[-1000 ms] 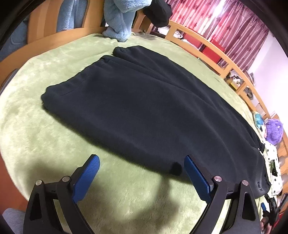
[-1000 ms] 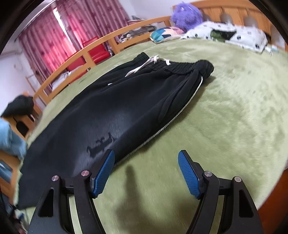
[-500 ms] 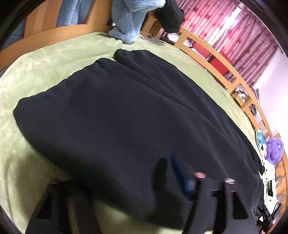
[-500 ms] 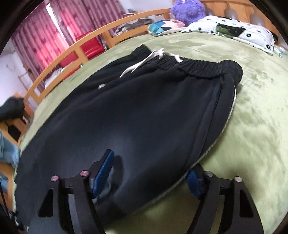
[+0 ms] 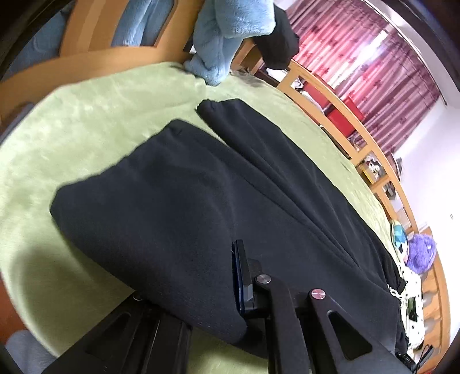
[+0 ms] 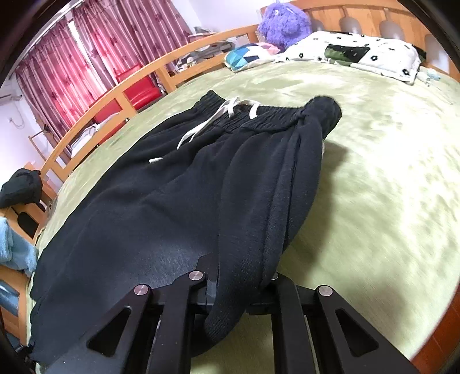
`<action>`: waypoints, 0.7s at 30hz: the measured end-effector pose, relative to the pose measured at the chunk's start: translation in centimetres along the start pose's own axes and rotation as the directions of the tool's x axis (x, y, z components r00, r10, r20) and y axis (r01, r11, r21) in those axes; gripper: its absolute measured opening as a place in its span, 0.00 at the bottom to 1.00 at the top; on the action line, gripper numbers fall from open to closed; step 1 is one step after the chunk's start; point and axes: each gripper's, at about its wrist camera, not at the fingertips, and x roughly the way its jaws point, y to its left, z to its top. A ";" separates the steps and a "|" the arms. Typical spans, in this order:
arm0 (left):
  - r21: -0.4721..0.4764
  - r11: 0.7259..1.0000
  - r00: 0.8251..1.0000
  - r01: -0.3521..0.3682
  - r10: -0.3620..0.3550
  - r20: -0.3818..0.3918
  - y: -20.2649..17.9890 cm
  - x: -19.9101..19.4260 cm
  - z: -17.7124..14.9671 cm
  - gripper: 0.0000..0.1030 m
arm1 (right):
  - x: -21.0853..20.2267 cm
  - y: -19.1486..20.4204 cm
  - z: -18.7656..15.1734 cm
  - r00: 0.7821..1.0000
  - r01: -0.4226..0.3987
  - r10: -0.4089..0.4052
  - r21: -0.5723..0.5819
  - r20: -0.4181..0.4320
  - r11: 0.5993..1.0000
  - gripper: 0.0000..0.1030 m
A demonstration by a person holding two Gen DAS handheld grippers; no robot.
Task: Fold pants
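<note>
Black pants (image 5: 218,195) lie spread on a green blanket (image 5: 95,115), legs toward the far left, waistband with a white drawstring (image 6: 218,115) at the far end in the right wrist view. My left gripper (image 5: 201,293) is shut on the near edge of the lower leg, and cloth covers its left finger. My right gripper (image 6: 238,290) is shut on the near edge of the pants (image 6: 161,207) by the hip, bunching the cloth into a ridge that lifts off the blanket.
A light blue fleece (image 5: 227,37) hangs over the wooden footboard (image 5: 95,57). A wooden side rail (image 6: 138,80) runs along the far side. A black-dotted white pillow (image 6: 356,54), a purple plush (image 6: 284,23) and a colourful cushion (image 6: 247,56) lie at the head.
Both grippers have moved forward onto the pants' near edge and shut on it. The cloth at the right gripper has gathered and lifted.
</note>
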 end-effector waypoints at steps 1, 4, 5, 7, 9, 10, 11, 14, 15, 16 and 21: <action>0.006 1.000 1.000 0.003 -0.003 0.004 0.3 -0.7 0.0 0.08 | -0.7 0.0 -0.5 1.000 0.002 -0.002 -0.007 0.004 1.000 0.10; 0.029 1.000 1.000 0.001 -0.002 0.020 1.0 -2.6 -0.2 0.08 | -2.8 -0.2 -1.8 1.000 -0.004 0.004 -0.018 0.010 1.000 0.09; 0.036 0.999 1.000 0.001 -0.002 0.024 1.3 -3.1 -0.3 0.08 | -3.5 -0.5 -2.3 1.000 -0.013 0.013 -0.015 0.008 1.000 0.09; 0.036 0.999 1.000 0.003 -0.004 0.025 1.9 -3.9 -0.7 0.08 | -5.1 -1.1 -3.1 1.000 -0.028 0.028 -0.015 0.008 0.999 0.09; 0.030 1.000 1.000 0.003 -0.004 0.025 2.6 -4.5 -1.2 0.08 | -6.4 -1.3 -4.0 1.000 -0.029 0.029 -0.033 0.008 0.999 0.09; 0.032 0.999 1.000 0.001 -0.002 0.026 2.8 -4.8 -1.4 0.08 | -6.9 -1.3 -4.4 1.000 -0.027 0.027 -0.045 0.008 0.999 0.09; 0.039 0.999 1.000 -0.003 0.002 0.024 2.9 -4.9 -1.6 0.07 | -7.3 -1.2 -4.7 1.000 -0.026 0.026 -0.056 0.002 0.998 0.09; 0.050 0.999 1.000 0.004 -0.005 0.025 2.4 -5.3 -1.3 0.07 | -7.6 -1.1 -5.1 0.999 -0.040 0.039 -0.055 -0.035 0.998 0.09; 0.054 0.998 1.000 0.009 -0.011 0.027 2.0 -5.4 -1.0 0.07 | -7.7 -0.9 -4.8 0.999 -0.041 0.039 -0.052 -0.038 0.998 0.09; 0.062 0.998 0.999 0.011 -0.013 0.032 1.4 -5.6 -0.5 0.07 | -7.9 -0.6 -4.3 0.998 -0.045 0.043 -0.048 -0.036 0.998 0.09; 0.112 0.993 0.996 0.037 -0.045 0.071 -2.5 -5.5 3.5 0.07 | -8.7 2.7 -0.1 0.994 -0.108 0.108 -0.068 -0.001 0.992 0.09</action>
